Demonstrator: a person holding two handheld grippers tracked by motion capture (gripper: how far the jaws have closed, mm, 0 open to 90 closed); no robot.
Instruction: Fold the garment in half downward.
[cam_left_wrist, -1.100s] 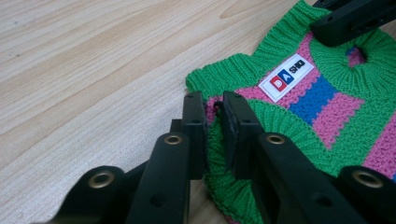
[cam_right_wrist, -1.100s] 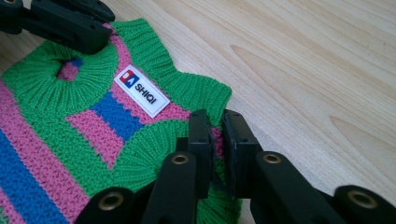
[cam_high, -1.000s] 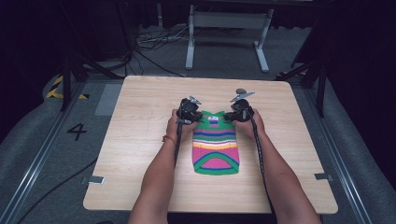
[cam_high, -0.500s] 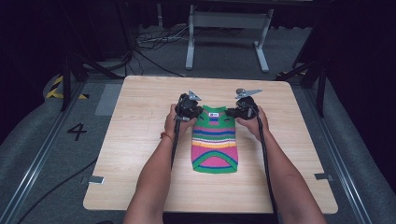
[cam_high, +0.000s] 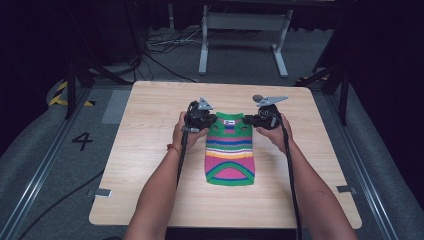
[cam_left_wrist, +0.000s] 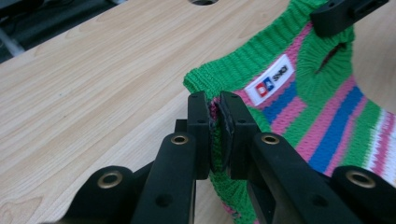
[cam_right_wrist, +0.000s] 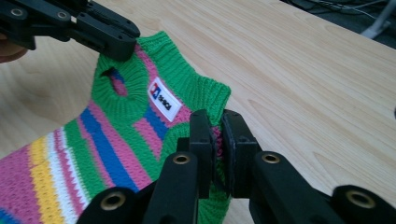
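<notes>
A small striped knitted sweater (cam_high: 230, 150) lies flat at the centre of a light wooden table (cam_high: 150, 150) in the high view, its green collar toward the top of the frame and its green hem toward the bottom. Bands of green, pink, blue, yellow and white run across it. A white label (cam_left_wrist: 271, 79) sits inside the collar.

Two forearms enter from the bottom edge. The left gripper (cam_high: 207, 119) sits at the sweater's upper left corner, the right gripper (cam_high: 252, 120) at its upper right corner.

In the left gripper view, the black jaws are pressed together on the green knit at the shoulder edge. In the right gripper view, the jaws likewise pinch the fabric at the opposite shoulder, with the other gripper at upper left.
</notes>
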